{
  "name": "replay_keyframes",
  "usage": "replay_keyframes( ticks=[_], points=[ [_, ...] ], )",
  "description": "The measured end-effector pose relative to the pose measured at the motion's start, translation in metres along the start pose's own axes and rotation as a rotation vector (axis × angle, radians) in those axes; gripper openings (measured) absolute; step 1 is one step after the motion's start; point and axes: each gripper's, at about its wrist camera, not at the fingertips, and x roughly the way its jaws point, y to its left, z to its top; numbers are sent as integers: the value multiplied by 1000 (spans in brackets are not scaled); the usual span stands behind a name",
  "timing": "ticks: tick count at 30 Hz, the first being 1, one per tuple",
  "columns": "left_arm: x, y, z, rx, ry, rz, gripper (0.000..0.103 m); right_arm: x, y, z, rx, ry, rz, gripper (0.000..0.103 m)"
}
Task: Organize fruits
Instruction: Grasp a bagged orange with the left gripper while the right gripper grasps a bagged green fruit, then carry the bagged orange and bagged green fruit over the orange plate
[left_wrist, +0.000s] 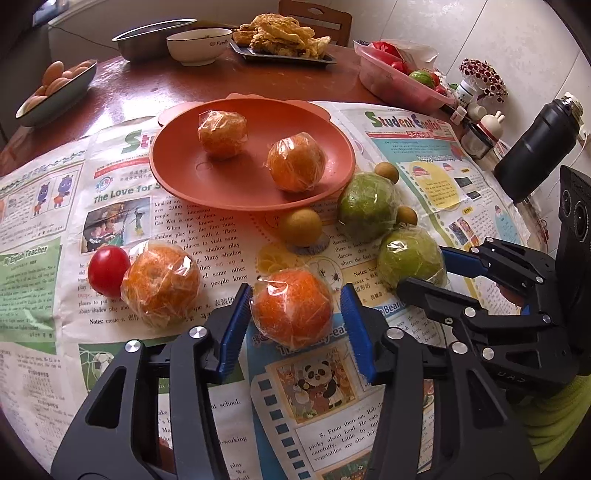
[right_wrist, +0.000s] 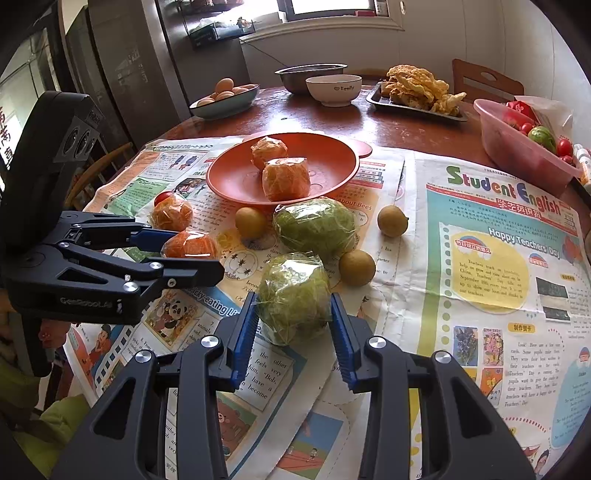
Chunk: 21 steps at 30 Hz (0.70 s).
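Left gripper (left_wrist: 295, 314) brackets a wrapped orange (left_wrist: 292, 308) without clear contact and should squeeze gently before lifting to the plate (left_wrist: 177, 166).

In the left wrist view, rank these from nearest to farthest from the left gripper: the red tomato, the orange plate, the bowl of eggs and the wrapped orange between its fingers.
1. Wrapped orange, between the left gripper's fingers.
2. Red tomato, off to the left on the newspaper.
3. Orange plate, farther back, centre.
4. Bowl of eggs, far left at the table's edge.
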Motion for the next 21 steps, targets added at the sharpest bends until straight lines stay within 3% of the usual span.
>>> replay_keyframes(
  ticks=[4,21],
  points=[
    [1,1,2,-5,2,1,33,0,-1,0,9,-2,5,37],
    [-4,1,0,0,5,-13,31,-6,-4,3,8,-21,-3,37]
  ],
)
